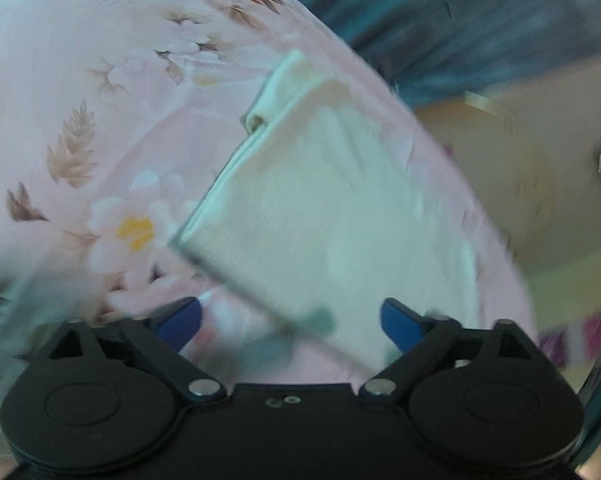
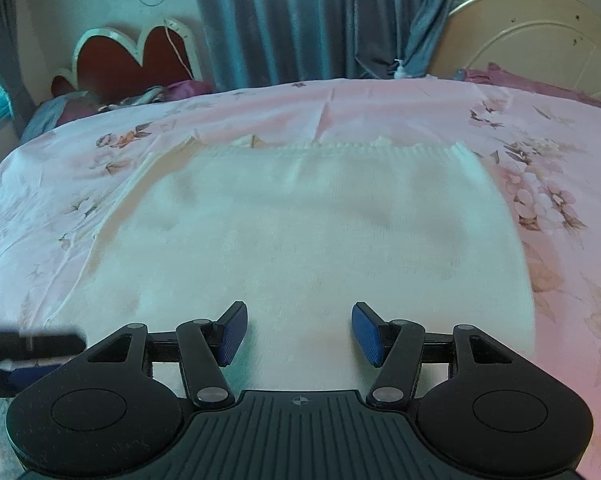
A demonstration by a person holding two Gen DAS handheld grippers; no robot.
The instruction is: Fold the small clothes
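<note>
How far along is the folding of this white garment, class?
Done: the white knit garment lies flat on the pink floral bedsheet, stacked layers showing along one edge. In hand: nothing; the left gripper and right gripper are both open above it. Left: any further folds; whether more are needed is unclear.

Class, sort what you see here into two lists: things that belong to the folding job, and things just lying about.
Belongs to the job:
white garment
left gripper
right gripper

Just lying about:
floral bedsheet
grey curtain
heart-shaped board
purple cloth
</note>
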